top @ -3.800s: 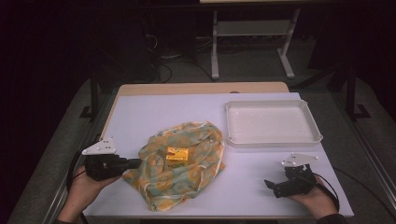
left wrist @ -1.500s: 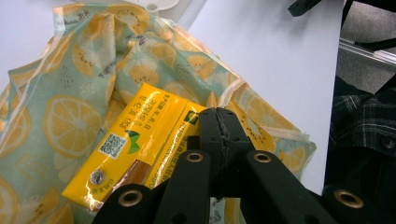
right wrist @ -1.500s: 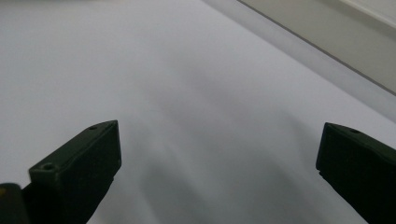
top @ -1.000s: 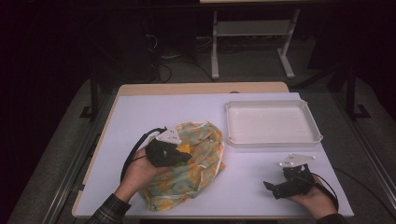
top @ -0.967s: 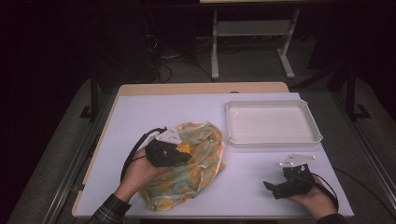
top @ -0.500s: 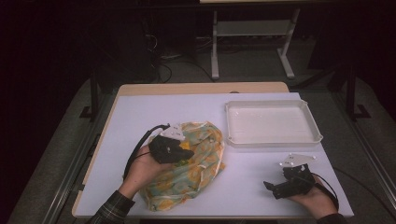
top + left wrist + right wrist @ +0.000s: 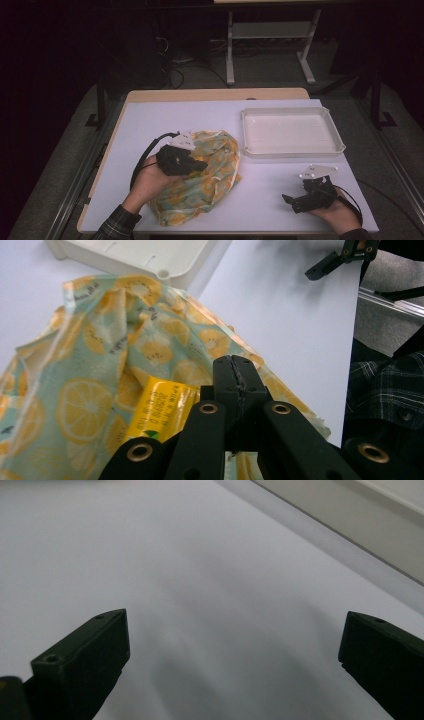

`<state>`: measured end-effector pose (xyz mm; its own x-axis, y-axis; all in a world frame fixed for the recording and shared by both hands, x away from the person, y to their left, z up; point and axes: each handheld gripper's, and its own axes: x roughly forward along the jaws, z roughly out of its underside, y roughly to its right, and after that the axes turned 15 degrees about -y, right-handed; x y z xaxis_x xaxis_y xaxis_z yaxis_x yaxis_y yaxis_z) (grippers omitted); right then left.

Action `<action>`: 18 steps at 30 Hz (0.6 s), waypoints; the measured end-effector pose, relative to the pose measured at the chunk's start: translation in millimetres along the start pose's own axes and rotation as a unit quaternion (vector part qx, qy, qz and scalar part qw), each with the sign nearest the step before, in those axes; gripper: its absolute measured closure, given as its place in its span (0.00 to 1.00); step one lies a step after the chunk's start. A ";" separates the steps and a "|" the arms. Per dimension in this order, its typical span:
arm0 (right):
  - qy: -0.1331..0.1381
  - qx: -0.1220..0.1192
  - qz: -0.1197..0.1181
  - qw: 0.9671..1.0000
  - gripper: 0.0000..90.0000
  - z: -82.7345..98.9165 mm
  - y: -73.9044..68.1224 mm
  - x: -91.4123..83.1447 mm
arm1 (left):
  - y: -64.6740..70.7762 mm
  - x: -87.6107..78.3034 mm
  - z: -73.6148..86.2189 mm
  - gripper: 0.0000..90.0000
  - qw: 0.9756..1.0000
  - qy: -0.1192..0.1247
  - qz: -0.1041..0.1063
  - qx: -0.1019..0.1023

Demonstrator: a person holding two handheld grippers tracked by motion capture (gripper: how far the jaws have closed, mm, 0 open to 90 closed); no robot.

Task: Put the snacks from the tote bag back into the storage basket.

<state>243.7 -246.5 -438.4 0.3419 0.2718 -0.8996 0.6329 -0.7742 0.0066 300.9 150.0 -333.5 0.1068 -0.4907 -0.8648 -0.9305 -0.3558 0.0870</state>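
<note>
My left hand-held gripper [image 7: 234, 371] hangs over the lemon-print cloth [image 7: 210, 175] with its jaws pressed together on nothing, just beside the yellow packet [image 7: 157, 407] that lies in the cloth's folds. The cloth is bunched on the counter [image 7: 200, 117], near the left end of the white tray [image 7: 292, 149]. My right hand-held gripper [image 7: 295, 199] rests near the counter's front right edge, jaws wide apart and empty, well apart from the cloth.

left gripper [image 7: 202, 165] on patterned cloth [image 7: 202, 182], white tray [image 7: 292, 149]
</note>
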 end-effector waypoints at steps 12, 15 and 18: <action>0.001 -0.001 -0.002 1.000 0.00 0.0 0.3 0.6 | -16.8 -20.7 3.3 0.76 1.000 0.000 -0.006 0.005; 0.001 -0.001 -0.002 1.000 0.00 0.1 0.1 0.6 | -22.6 -24.3 4.5 0.62 1.000 -0.007 -0.007 0.015; 0.001 -0.001 -0.002 1.000 0.00 0.1 0.5 0.7 | -27.6 -24.4 5.6 0.50 1.000 -0.018 0.001 0.025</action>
<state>244.2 -246.7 -439.1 0.3401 0.2760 -0.8990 0.6351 -0.7724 0.0031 322.0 176.3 -317.6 0.0923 -0.4617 -0.8822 -0.9473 -0.3138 0.0651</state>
